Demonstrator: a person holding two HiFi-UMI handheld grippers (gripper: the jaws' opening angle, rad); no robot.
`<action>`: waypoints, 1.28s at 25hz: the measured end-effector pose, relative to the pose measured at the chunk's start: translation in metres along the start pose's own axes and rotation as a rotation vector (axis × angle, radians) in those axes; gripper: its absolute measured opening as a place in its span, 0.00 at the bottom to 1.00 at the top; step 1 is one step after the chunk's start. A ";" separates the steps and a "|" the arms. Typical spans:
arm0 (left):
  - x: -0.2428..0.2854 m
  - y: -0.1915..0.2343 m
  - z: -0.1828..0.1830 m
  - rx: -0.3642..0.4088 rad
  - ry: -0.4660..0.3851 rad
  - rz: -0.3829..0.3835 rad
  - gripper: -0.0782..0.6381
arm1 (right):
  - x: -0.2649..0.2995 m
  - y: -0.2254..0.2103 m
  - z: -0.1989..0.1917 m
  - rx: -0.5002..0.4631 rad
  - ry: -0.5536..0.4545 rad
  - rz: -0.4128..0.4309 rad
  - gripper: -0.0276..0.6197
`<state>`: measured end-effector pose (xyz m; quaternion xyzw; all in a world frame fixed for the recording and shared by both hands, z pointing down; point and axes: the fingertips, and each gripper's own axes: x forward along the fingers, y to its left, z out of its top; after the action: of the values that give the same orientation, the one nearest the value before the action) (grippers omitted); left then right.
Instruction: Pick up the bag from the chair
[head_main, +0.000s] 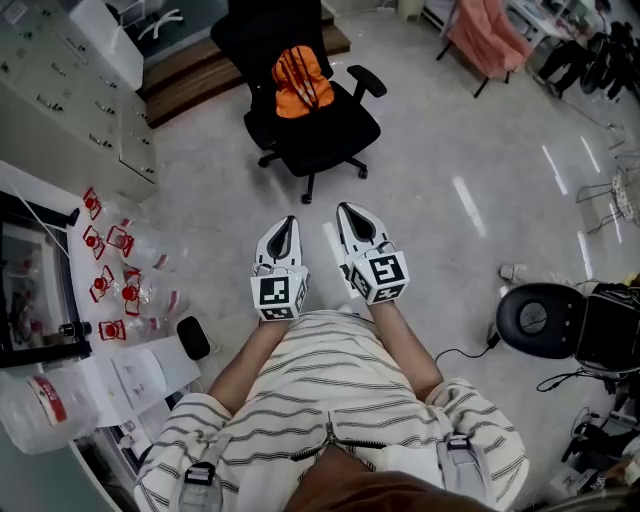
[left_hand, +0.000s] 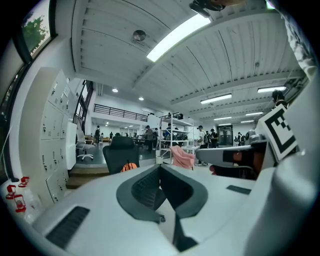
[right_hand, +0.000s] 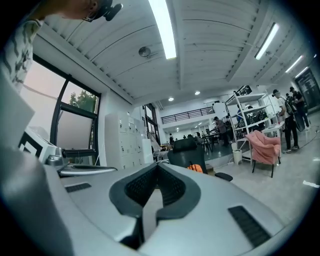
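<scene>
An orange bag (head_main: 302, 82) lies on the seat of a black office chair (head_main: 325, 135) at the top middle of the head view. Both grippers are held side by side in front of the person, pointing level toward the chair and well short of it. The left gripper (head_main: 288, 222) is shut with nothing in it, and so is the right gripper (head_main: 347, 209). The left gripper view shows the closed tips (left_hand: 160, 166) with the bag (left_hand: 129, 167) and the chair (left_hand: 120, 155) far beyond. Past the right gripper (right_hand: 158, 166), the bag (right_hand: 195, 168) shows small on the chair (right_hand: 186, 151).
A table (head_main: 150, 375) at the left carries clear packets with red labels (head_main: 112, 275) and a plastic bottle (head_main: 45, 405). White lockers (head_main: 70, 90) stand at the far left. A pink cloth (head_main: 487, 35) hangs over a chair at the far right. A black round stool (head_main: 535, 320) and cables sit at the right.
</scene>
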<state>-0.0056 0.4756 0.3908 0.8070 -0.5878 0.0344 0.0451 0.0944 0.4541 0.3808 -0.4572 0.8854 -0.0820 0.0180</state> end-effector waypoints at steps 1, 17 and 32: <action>0.000 -0.004 -0.002 0.003 0.006 0.009 0.14 | -0.002 -0.002 0.000 -0.002 0.002 0.007 0.07; 0.032 -0.022 -0.021 0.010 0.056 0.039 0.14 | 0.013 -0.027 -0.015 0.002 0.045 0.055 0.07; 0.124 0.032 -0.013 -0.024 0.055 0.032 0.14 | 0.113 -0.068 -0.004 0.005 0.046 0.067 0.07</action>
<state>0.0022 0.3496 0.4180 0.7956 -0.5996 0.0503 0.0705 0.0829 0.3245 0.4010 -0.4253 0.9002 -0.0937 0.0016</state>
